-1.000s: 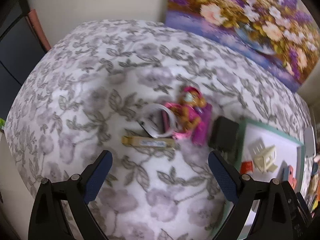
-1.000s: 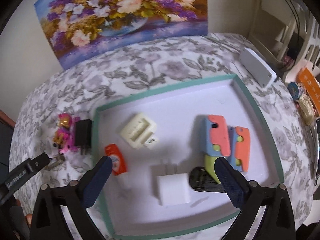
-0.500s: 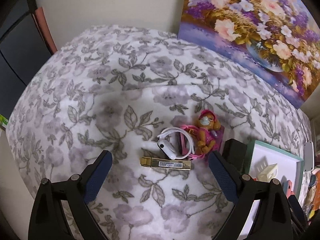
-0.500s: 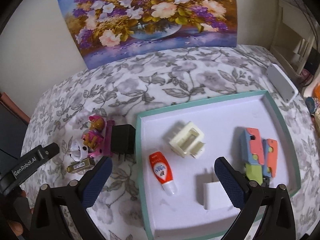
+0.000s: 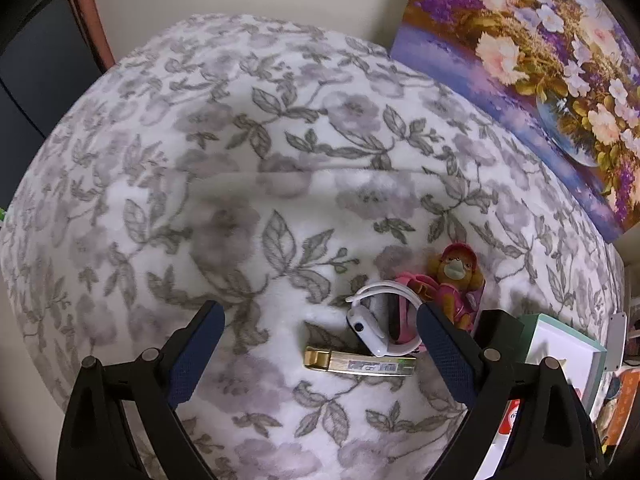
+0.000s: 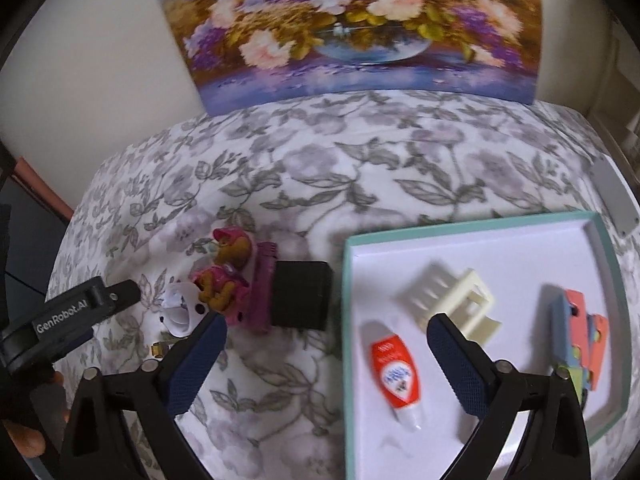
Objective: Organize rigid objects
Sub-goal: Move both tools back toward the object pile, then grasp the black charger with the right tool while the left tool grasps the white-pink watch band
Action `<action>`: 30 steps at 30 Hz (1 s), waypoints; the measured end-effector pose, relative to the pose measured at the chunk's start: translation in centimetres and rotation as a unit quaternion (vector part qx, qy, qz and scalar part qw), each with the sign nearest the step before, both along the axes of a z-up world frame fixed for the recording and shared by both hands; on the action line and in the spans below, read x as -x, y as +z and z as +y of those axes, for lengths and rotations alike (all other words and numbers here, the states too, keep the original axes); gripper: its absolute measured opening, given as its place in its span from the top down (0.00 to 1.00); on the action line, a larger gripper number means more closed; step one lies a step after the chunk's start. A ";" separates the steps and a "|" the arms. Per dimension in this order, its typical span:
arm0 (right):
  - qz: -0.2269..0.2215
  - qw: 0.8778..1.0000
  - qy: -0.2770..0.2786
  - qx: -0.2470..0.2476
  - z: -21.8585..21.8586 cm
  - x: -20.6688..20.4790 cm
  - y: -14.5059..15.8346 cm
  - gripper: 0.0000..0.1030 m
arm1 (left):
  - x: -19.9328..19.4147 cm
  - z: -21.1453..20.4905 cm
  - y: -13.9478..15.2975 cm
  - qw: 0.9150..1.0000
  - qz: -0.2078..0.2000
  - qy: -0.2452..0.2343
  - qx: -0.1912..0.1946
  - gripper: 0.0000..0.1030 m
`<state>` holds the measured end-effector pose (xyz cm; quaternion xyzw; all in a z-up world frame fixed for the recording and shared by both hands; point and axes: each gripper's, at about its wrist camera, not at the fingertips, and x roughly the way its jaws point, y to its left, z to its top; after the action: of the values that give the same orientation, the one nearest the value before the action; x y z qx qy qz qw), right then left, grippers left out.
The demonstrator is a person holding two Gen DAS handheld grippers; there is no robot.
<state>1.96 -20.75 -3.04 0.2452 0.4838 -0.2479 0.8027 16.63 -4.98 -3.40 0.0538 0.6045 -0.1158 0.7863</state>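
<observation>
On the floral cloth lie a gold lighter-like stick [image 5: 360, 364], a white smartwatch [image 5: 372, 328], a pink dog figure [image 5: 456, 280] and a black charger block [image 6: 301, 295]. My left gripper [image 5: 320, 344] is open and empty, held above the stick and watch. My right gripper [image 6: 326, 350] is open and empty, above the left rim of the teal tray [image 6: 347, 320]. The tray holds a red-and-white tube [image 6: 396, 372], a cream plastic piece [image 6: 448, 300] and coral-and-blue blocks [image 6: 580, 328]. The figure [image 6: 228, 268] and the watch [image 6: 180, 308] also show in the right wrist view.
A flower painting [image 6: 352, 24] leans against the wall behind the table. A grey flat device [image 6: 612, 196] lies by the tray's far right corner. The table's left edge drops off beside a dark cabinet [image 5: 32, 92]. The left gripper's body [image 6: 68, 316] shows at the right view's left.
Both grippers have pulled back and shifted left. The loose objects now sit lower in the left view, and the tray has slid right in the right view. Both jaws stay open.
</observation>
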 end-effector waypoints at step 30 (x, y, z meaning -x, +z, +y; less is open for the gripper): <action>0.049 0.997 0.047 0.029 1.2 -4.7 -4.6 0.57 | 0.3 -2.5 -3.9 0.995 0.068 -0.015 0.075 0.39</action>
<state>6.62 -19.57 -7.66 0.1860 0.5262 -0.2358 0.7955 16.29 -7.48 -7.33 -0.0041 0.6452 -0.1761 0.7434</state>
